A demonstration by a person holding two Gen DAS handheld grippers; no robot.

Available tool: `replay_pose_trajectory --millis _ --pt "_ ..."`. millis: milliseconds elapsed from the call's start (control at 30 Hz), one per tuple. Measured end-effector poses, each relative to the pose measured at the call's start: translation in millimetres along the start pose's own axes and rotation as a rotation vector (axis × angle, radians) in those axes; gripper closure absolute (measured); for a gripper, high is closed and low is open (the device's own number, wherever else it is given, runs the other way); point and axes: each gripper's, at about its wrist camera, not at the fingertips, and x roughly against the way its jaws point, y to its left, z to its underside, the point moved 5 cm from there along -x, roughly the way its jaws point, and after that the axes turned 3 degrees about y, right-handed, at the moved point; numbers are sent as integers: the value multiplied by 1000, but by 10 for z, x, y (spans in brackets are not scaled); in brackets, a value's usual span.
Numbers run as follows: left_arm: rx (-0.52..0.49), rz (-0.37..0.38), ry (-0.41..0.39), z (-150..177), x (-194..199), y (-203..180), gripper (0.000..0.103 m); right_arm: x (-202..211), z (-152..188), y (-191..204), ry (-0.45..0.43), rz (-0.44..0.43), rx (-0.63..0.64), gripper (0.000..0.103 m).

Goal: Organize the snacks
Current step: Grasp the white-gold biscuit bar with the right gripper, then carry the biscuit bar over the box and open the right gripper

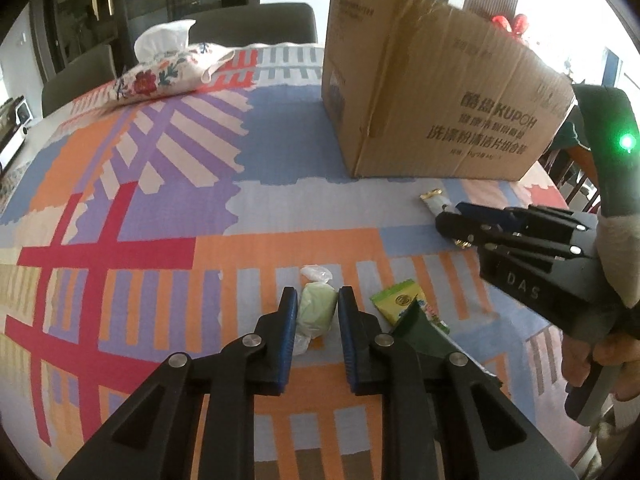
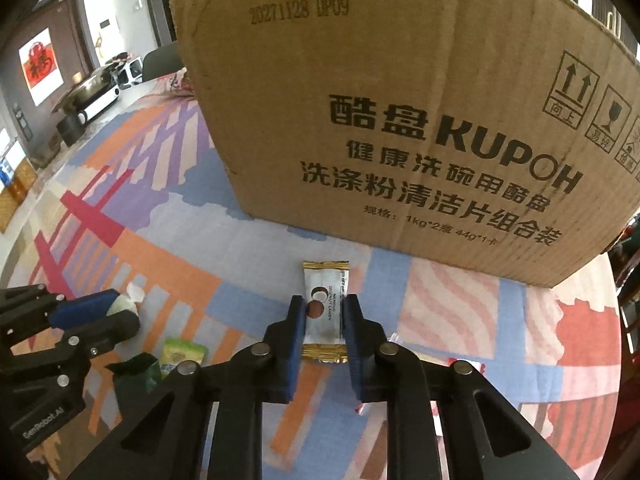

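Left gripper (image 1: 318, 300) is clamped on a pale green wrapped candy (image 1: 317, 312), pressed down on the patterned tablecloth (image 1: 160, 208), well in front of the cardboard box (image 1: 432, 92). Right gripper (image 2: 323, 308) is closed on a white, gold-edged candy bar (image 2: 324, 312), lying flat just in front of the box's printed face. A yellow-green snack packet (image 1: 396, 300) and a dark green wrapper (image 1: 416, 328) are seen between the two grippers. A tissue pouch (image 1: 160, 68) sits left of the box.

Left tool (image 1: 318, 304) and right tool (image 2: 324, 314) both clamped shut, angled downward.
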Motion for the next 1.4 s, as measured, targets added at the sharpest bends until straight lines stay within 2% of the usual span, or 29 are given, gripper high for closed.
replay_pose_trajectory --millis 400,800,1133,1400 --pt "-1 31 -84 -64 377 -106 82 519 92 106 -90 -57 -23 83" --pt "-15 82 -220 -211 973 -314 82 1288 51 57 -252 -67 -48 83" --pt "-39 116 -343 -523 1424 -532 82 1858 -123 -74 -390 -57 -81 83" --pt "-67 122 -411 -836 1606 -682 82 2100 -325 -204 -455 -50 -103 83"
